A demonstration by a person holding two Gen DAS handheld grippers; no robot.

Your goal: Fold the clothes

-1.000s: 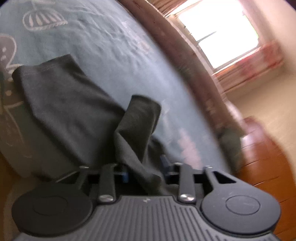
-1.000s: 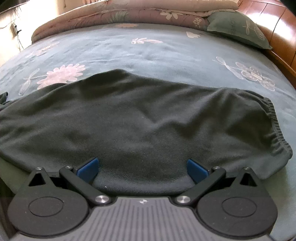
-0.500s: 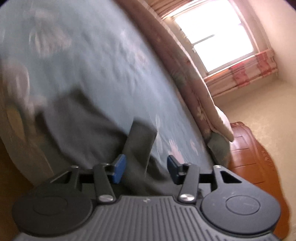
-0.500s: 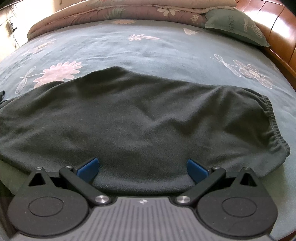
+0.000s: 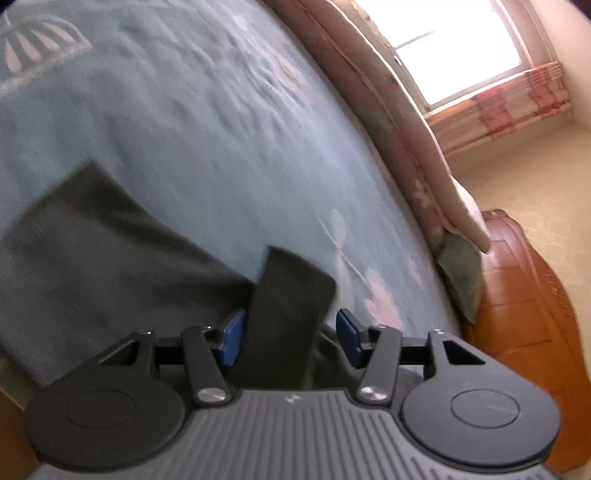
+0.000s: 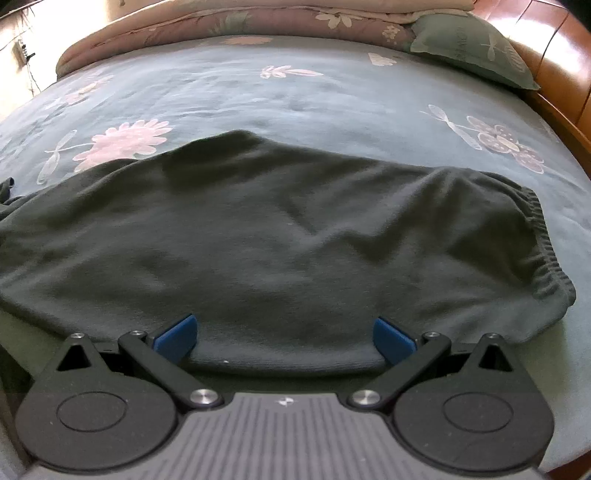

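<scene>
A dark grey-green garment [image 6: 280, 229] with an elastic waistband [image 6: 543, 258] at its right end lies spread across the teal flowered bedspread [image 6: 295, 99]. My right gripper [image 6: 284, 336] is wide open just over the garment's near edge, and its blue pads [image 6: 177, 332] are not pinching the cloth. In the left wrist view the same garment [image 5: 110, 266] lies flat, and one narrow end of it [image 5: 291, 295] sticks up between the fingers of my left gripper [image 5: 290, 341]. That gripper is open, with a gap beside the right pad [image 5: 349, 339].
A rolled floral quilt [image 6: 221, 22] and a green pillow [image 6: 472, 48] lie along the far side of the bed. A wooden headboard [image 6: 554, 55] borders the right. The left wrist view shows a bright window [image 5: 461, 44] and the bed's wooden end [image 5: 524, 295].
My left gripper was shut on the garment's narrow end one second ago and has since opened; its view has swung. The right gripper has shifted only slightly.
</scene>
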